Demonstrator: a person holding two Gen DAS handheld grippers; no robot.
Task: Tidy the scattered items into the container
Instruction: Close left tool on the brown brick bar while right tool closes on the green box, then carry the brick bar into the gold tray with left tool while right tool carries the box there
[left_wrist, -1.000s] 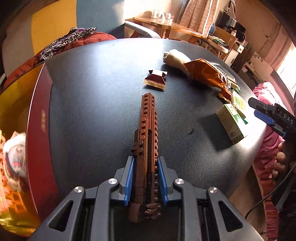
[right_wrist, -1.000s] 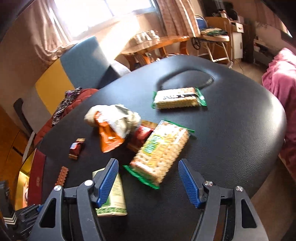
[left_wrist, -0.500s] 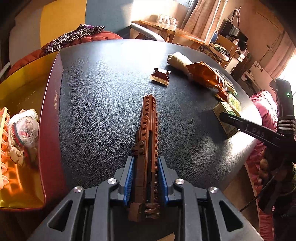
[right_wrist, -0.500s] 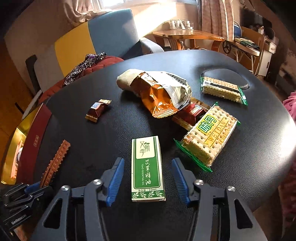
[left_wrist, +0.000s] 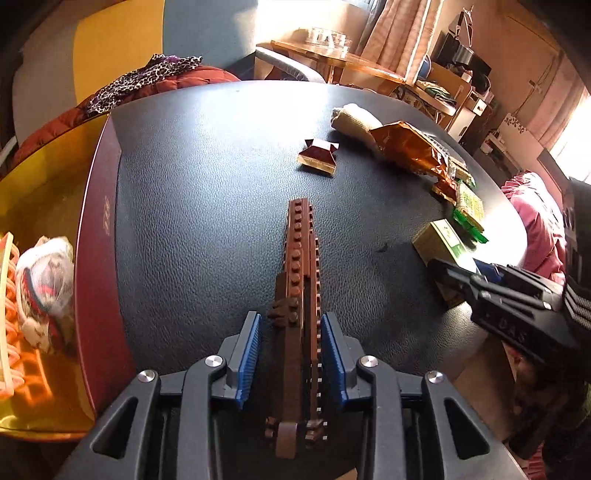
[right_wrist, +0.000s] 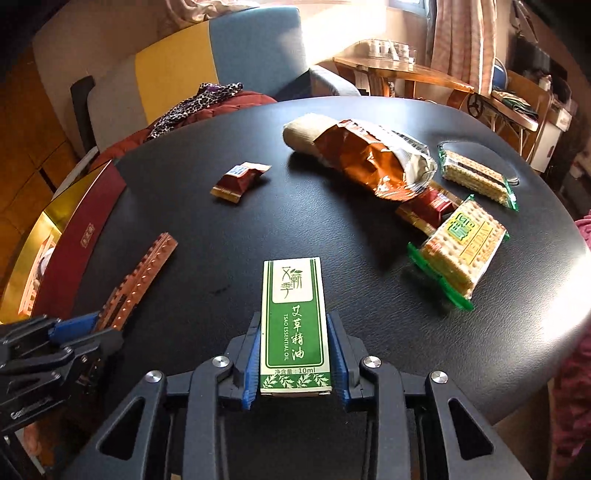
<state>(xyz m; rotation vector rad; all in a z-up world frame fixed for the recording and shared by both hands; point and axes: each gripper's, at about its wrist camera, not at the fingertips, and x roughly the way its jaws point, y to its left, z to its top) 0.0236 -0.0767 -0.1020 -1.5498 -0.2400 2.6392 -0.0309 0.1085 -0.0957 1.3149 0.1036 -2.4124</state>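
Note:
My left gripper (left_wrist: 291, 354) is shut on a long brown brick strip (left_wrist: 299, 266), held over the black table (left_wrist: 207, 192); the strip also shows in the right wrist view (right_wrist: 142, 273). The red container with a gold inside (left_wrist: 94, 236) lies at the table's left edge. My right gripper (right_wrist: 294, 360) is shut on a green and white essential oil box (right_wrist: 293, 317) that lies on the table. The box also shows in the left wrist view (left_wrist: 439, 240), with the right gripper (left_wrist: 461, 275) on it.
A small brown candy (right_wrist: 240, 177), an orange snack bag (right_wrist: 365, 162), a beige roll (right_wrist: 306, 131), a red wrapper (right_wrist: 432, 205) and two cracker packs (right_wrist: 461, 243) (right_wrist: 476, 177) lie on the table. A wrapped item (left_wrist: 46, 291) lies in the container. Chairs stand behind.
My right gripper has moved onto the essential oil box and closed on it. My left gripper has swung a little, still holding the brick strip.

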